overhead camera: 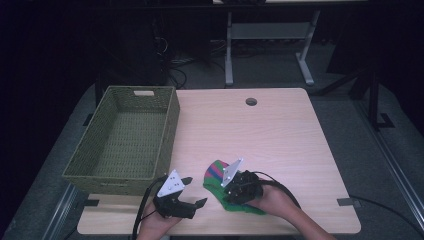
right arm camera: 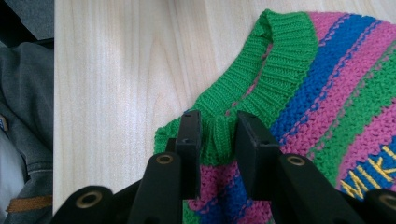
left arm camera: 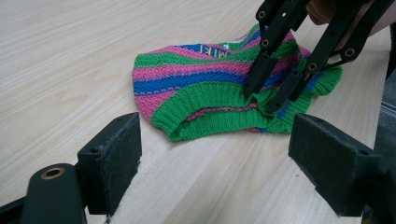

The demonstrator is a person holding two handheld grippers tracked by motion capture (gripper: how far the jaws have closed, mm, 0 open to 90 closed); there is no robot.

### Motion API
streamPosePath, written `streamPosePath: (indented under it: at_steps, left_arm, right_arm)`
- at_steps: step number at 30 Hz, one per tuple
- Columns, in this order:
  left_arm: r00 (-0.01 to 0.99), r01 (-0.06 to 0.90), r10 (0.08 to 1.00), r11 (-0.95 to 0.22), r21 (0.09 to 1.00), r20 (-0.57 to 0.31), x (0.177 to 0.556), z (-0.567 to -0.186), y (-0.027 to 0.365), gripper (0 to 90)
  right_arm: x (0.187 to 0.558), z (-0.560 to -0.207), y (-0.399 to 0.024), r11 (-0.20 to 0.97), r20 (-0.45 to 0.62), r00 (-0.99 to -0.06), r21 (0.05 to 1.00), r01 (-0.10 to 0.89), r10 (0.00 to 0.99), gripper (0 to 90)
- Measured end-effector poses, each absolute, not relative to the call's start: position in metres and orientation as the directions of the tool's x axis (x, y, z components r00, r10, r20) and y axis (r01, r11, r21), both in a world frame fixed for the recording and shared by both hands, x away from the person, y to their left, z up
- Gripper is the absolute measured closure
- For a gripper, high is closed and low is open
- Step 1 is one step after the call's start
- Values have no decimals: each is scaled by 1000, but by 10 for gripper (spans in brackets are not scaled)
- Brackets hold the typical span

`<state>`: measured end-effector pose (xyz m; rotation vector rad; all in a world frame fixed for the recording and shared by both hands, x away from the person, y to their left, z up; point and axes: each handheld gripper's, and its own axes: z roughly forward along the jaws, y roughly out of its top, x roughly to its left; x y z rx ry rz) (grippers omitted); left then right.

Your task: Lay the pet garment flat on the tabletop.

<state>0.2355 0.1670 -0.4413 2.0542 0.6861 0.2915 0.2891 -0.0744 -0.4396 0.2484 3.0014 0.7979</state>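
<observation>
A small knitted garment [overhead camera: 214, 175], striped green, pink and blue with a green ribbed hem and yellow letters, lies on the wooden table [overhead camera: 260, 135] near its front edge. My right gripper [right arm camera: 218, 126] points down at it, and its pads pinch a bunched fold of the green ribbed hem [right arm camera: 280, 60]. In the left gripper view the same jaws come in from the upper right and bite the hem of the garment [left arm camera: 196, 79]. My left gripper [overhead camera: 194, 191] rests just left of the garment, its pads [left arm camera: 116, 154] wide apart with nothing between them.
A green woven basket [overhead camera: 172, 120] stands on the table's left side, close behind my left gripper. A round cable hole [overhead camera: 251, 101] sits near the far edge. Bare wood stretches to the right and behind the garment. A desk frame [overhead camera: 270, 35] stands beyond the table.
</observation>
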Motion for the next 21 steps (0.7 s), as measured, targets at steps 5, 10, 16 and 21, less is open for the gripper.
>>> streamPosePath:
  at_steps: [5, 10, 16, 21]
  left_arm:
    - [816, 356, 575, -419, 836, -60, 235, -440, 168, 170]
    - [816, 356, 575, -419, 835, -59, 235, -440, 167, 170]
    - [818, 358, 571, -417, 835, -66, 235, -441, 166, 170]
    - [819, 359, 570, -417, 835, -68, 235, -441, 165, 170]
  right_arm:
    - [290, -439, -75, 850, 28, -988, 505, 147, 154, 758]
    - [290, -437, -76, 846, 31, -987, 512, 149, 155, 811]
    - [290, -432, -78, 839, 35, -987, 523, 152, 156, 842]
    - [290, -429, -81, 831, 38, -986, 534, 156, 160, 852]
